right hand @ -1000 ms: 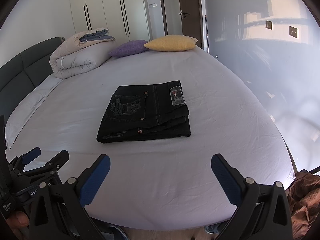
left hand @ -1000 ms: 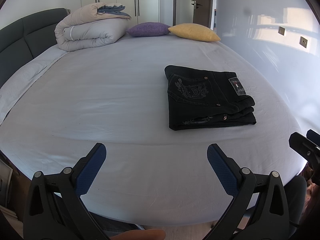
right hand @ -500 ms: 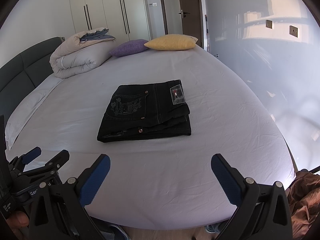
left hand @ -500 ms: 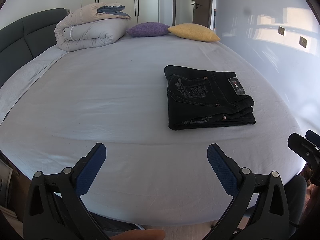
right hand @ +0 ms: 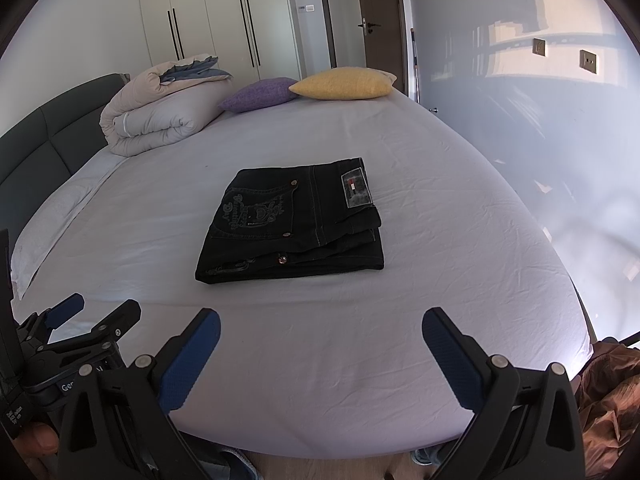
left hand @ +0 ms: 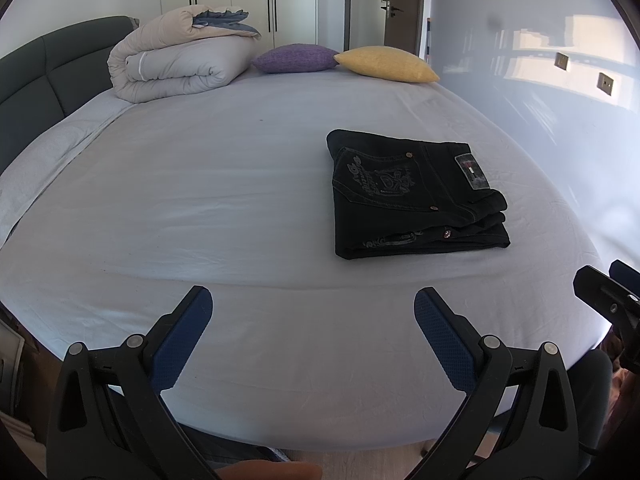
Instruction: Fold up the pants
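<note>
Black jeans (left hand: 412,194) (right hand: 296,220) lie folded into a compact stack on the pale bed sheet (left hand: 200,184) (right hand: 420,248), back pocket embroidery and waistband label facing up. My left gripper (left hand: 312,308) is open over the near edge of the bed, well short of the jeans and to their left, with nothing between its blue pads. My right gripper (right hand: 320,328) is open too, held back from the jeans, which lie straight ahead of it. The left gripper (right hand: 92,314) also shows at the lower left of the right wrist view.
A rolled duvet (left hand: 176,62) (right hand: 160,112), a purple cushion (left hand: 294,58) (right hand: 260,94) and a yellow cushion (left hand: 386,64) (right hand: 344,84) lie at the far end. A dark headboard (left hand: 32,68) runs along the left. Wardrobes and a door stand behind. Brown fabric (right hand: 608,396) lies at the lower right.
Both views have drifted very slightly; the jeans sit marginally nearer in frame. The grippers stay open and the jeans have not moved on the bed.
</note>
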`<state>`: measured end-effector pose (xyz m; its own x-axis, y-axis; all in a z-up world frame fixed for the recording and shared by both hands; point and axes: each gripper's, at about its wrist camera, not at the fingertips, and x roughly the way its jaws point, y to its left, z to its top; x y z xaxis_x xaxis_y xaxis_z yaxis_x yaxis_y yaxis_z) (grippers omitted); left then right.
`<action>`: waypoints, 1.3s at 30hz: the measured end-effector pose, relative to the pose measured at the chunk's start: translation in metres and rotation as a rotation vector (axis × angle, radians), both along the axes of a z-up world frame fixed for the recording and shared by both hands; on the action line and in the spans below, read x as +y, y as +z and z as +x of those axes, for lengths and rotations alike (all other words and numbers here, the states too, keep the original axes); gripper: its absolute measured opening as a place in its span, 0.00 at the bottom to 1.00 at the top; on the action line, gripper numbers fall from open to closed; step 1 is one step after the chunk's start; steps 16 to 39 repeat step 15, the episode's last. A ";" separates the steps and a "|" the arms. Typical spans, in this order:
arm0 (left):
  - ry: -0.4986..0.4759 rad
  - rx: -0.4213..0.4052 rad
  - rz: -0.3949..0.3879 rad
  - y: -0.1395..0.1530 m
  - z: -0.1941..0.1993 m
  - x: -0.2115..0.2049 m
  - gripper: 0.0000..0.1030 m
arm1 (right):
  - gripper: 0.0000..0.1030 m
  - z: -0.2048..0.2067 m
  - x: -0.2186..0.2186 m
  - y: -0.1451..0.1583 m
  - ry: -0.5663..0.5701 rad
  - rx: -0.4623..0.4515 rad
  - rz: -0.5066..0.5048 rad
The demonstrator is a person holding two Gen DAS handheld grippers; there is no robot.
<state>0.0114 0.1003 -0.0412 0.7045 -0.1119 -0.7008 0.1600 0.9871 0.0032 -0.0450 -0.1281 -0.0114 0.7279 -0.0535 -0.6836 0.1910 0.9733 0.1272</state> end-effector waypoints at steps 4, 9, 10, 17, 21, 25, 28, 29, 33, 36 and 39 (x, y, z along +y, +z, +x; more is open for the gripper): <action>0.001 0.000 -0.001 0.000 0.000 0.000 1.00 | 1.00 -0.001 0.002 -0.001 0.000 0.000 0.001; 0.003 0.003 -0.003 -0.002 0.000 -0.001 1.00 | 1.00 -0.003 0.005 -0.003 0.001 0.001 0.003; 0.003 0.004 -0.003 -0.002 0.000 -0.001 1.00 | 1.00 -0.003 0.005 -0.003 0.000 0.002 0.003; 0.004 -0.011 0.006 -0.003 -0.003 -0.002 1.00 | 1.00 -0.005 0.006 -0.003 0.002 0.003 0.005; 0.004 -0.011 0.006 -0.003 -0.003 -0.002 1.00 | 1.00 -0.005 0.006 -0.003 0.002 0.003 0.005; 0.004 -0.011 0.006 -0.003 -0.003 -0.002 1.00 | 1.00 -0.005 0.006 -0.003 0.002 0.003 0.005; 0.004 -0.011 0.006 -0.003 -0.003 -0.002 1.00 | 1.00 -0.005 0.006 -0.003 0.002 0.003 0.005; 0.004 -0.011 0.006 -0.003 -0.003 -0.002 1.00 | 1.00 -0.005 0.006 -0.003 0.002 0.003 0.005; 0.004 -0.011 0.006 -0.003 -0.003 -0.002 1.00 | 1.00 -0.005 0.006 -0.003 0.002 0.003 0.005; 0.004 -0.011 0.006 -0.003 -0.003 -0.002 1.00 | 1.00 -0.005 0.006 -0.003 0.002 0.003 0.005; 0.004 -0.011 0.006 -0.003 -0.003 -0.002 1.00 | 1.00 -0.005 0.006 -0.003 0.002 0.003 0.005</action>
